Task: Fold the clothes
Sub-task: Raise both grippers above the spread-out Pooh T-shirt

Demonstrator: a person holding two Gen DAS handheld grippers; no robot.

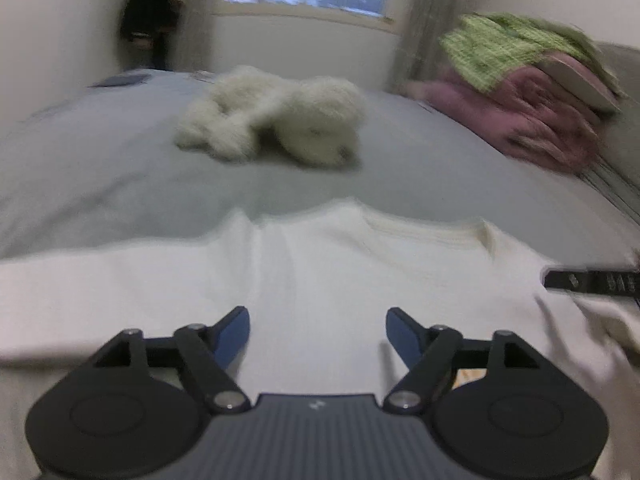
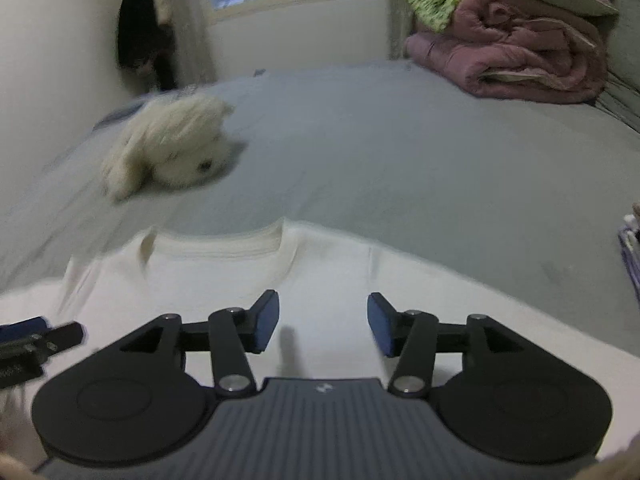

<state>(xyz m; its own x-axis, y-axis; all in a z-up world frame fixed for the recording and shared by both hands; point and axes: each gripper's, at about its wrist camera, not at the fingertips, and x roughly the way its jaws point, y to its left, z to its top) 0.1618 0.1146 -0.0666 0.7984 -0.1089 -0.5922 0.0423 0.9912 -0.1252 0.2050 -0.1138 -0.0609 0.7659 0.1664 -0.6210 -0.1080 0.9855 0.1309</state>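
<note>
A cream sweatshirt (image 1: 320,264) lies spread flat on the grey bed (image 1: 120,168), its ribbed collar (image 2: 216,250) pointing away from me. My left gripper (image 1: 318,330) hovers over the body of the garment, open wide, with nothing between its blue pads (image 1: 234,334). My right gripper (image 2: 323,322) is over the same sweatshirt (image 2: 320,280) just below the collar, open, its pads (image 2: 268,320) holding nothing. The right gripper's finger shows at the right edge of the left wrist view; the left gripper's finger shows at the left edge of the right wrist view.
A fluffy white plush toy (image 1: 272,116) lies on the bed (image 2: 400,140) beyond the sweatshirt. Folded pink bedding (image 2: 512,48) with a green cloth (image 1: 508,44) on top sits at the far right. A dark garment (image 2: 140,36) hangs by the window wall.
</note>
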